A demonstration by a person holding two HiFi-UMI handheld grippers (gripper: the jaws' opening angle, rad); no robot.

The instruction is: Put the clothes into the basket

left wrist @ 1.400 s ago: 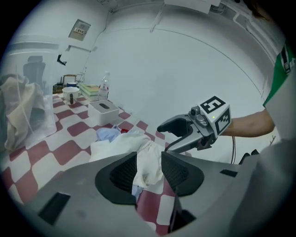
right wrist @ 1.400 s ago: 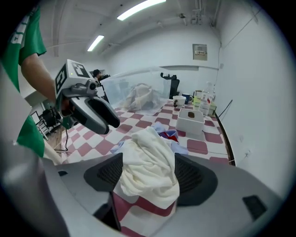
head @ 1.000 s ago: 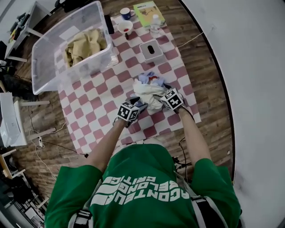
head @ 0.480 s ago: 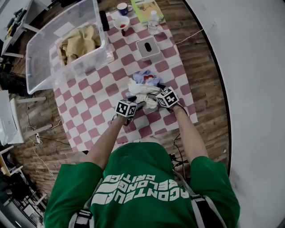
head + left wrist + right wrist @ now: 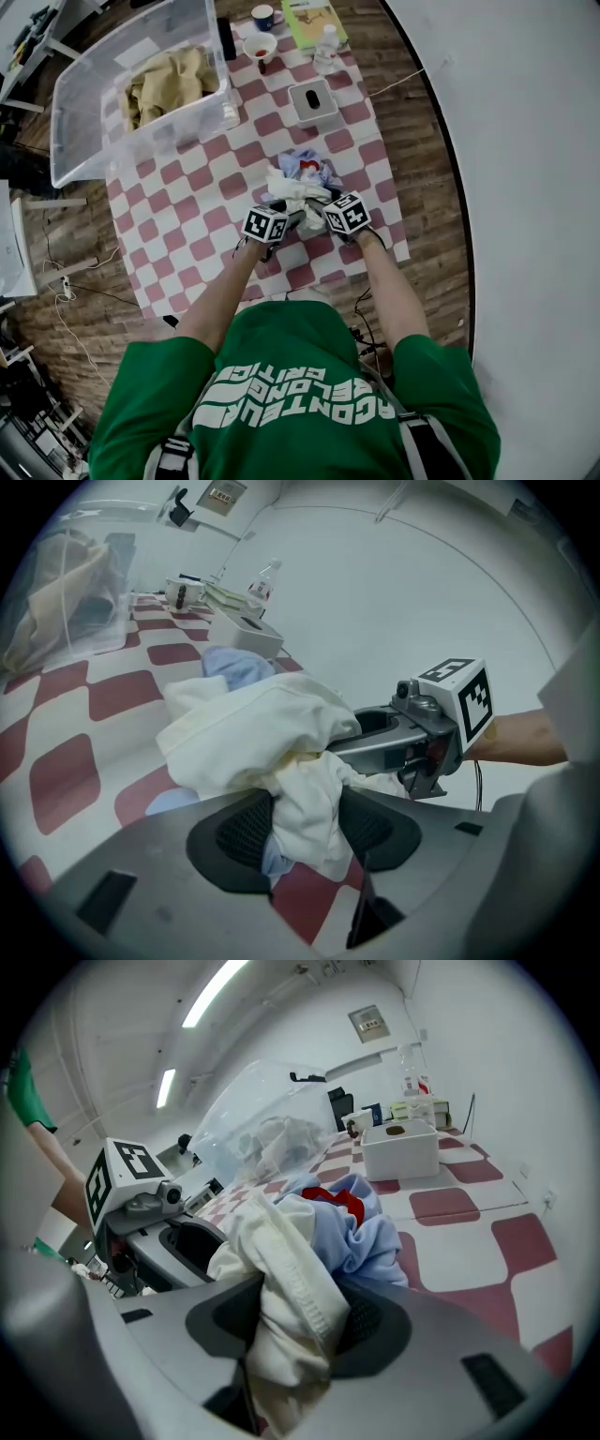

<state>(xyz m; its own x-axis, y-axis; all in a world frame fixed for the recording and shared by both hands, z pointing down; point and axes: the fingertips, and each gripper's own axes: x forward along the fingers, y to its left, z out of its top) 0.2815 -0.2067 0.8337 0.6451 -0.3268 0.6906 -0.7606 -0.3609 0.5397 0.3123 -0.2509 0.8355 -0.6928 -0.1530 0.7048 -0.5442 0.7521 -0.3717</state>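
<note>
- On the red-and-white checked surface (image 5: pixel 187 216), the crumpled cream and pale-blue clothes (image 5: pixel 298 187) lie near the front edge, well apart from the clear plastic basket (image 5: pixel 84 141).
- The jaws of the left gripper (image 5: pixel 305 832) and right gripper (image 5: pixel 300 1321) have just closed and now pinch cream cloth — lift both together, high enough that nothing trails.

No text reads with certainty. The shirt (image 5: pixel 300 403), behind the left gripper (image 5: pixel 292 218) and right gripper (image 5: pixel 319 209), carries two lines of white lettering, upside down in the head view and not legible. The left cube (image 5: pixel 265 225) and right cube (image 5: pixel 347 213) bear black-and-white square markers, no letters. The wall sign (image 5: pixel 366 1023), far ahead of the right gripper, is too small to read.
</note>
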